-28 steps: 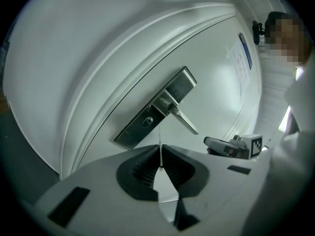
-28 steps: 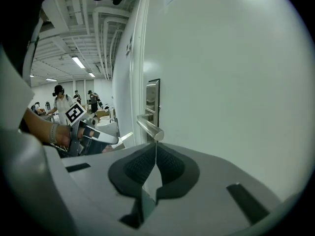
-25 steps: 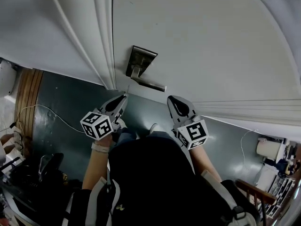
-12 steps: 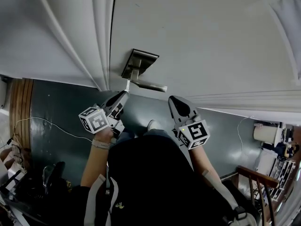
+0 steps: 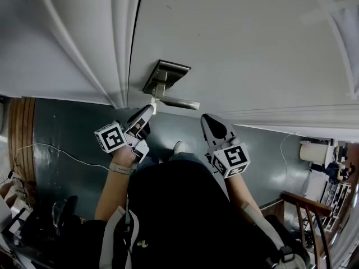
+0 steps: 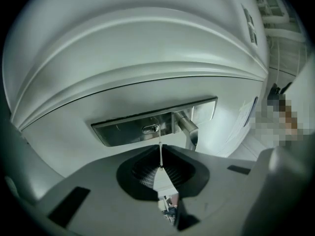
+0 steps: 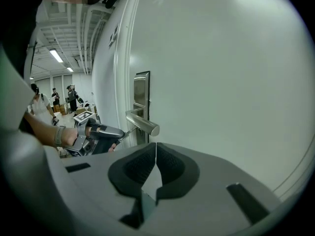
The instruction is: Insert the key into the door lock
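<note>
Our left gripper [image 5: 150,109] has its fingers clamped on the key [image 6: 160,155]. They pinch it low down, so the thin shaft sticks out toward the white door [image 5: 241,38]. In the left gripper view the key's tip sits just beside the keyhole [image 6: 150,129], a little to its right and on the near side, close to the metal lock plate [image 6: 123,132]. The key is not in the slot, and we cannot tell whether the tip touches the plate. The lever handle [image 6: 188,130] juts out of the plate to the right of the keyhole, and the key passes near its root.

Our right gripper [image 5: 207,120] hangs to the right of the left one, near the handle's free end but apart from it and from the door. Its fingers are pressed together with nothing between them. In the right gripper view we see the left gripper at the far left with the key reaching in behind the handle. Under both grippers lies the dark floor [image 5: 73,122].
</note>
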Demonstrator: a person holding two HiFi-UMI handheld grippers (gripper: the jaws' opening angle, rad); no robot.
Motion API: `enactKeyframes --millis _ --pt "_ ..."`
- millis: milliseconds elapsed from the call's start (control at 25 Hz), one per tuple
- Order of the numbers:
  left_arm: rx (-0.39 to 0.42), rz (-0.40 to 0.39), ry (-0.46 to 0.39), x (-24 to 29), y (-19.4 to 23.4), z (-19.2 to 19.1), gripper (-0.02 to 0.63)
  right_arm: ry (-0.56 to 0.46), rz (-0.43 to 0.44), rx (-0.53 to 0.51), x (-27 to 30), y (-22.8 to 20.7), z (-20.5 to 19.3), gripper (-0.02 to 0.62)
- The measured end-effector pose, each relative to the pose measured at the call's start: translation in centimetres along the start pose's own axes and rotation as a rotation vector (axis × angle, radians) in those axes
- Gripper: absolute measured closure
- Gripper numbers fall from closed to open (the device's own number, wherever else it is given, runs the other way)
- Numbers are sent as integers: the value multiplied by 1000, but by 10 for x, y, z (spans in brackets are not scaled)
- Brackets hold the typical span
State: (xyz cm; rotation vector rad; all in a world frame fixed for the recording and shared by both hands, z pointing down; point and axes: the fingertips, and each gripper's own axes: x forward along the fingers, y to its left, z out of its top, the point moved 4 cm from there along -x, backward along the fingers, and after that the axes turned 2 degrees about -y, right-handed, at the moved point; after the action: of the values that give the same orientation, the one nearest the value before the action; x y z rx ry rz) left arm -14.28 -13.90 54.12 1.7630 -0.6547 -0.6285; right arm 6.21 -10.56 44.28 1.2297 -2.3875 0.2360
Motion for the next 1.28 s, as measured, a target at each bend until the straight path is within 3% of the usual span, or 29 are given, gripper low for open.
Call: enactKeyframes --millis 440,1280 --pt "-95 6 16 3 11 -6 581 6 -23 10 -1 -4 -1 578" --pt "-139 -13 6 11 8 -5 581 9 -37 19 -3 -7 -3 578"
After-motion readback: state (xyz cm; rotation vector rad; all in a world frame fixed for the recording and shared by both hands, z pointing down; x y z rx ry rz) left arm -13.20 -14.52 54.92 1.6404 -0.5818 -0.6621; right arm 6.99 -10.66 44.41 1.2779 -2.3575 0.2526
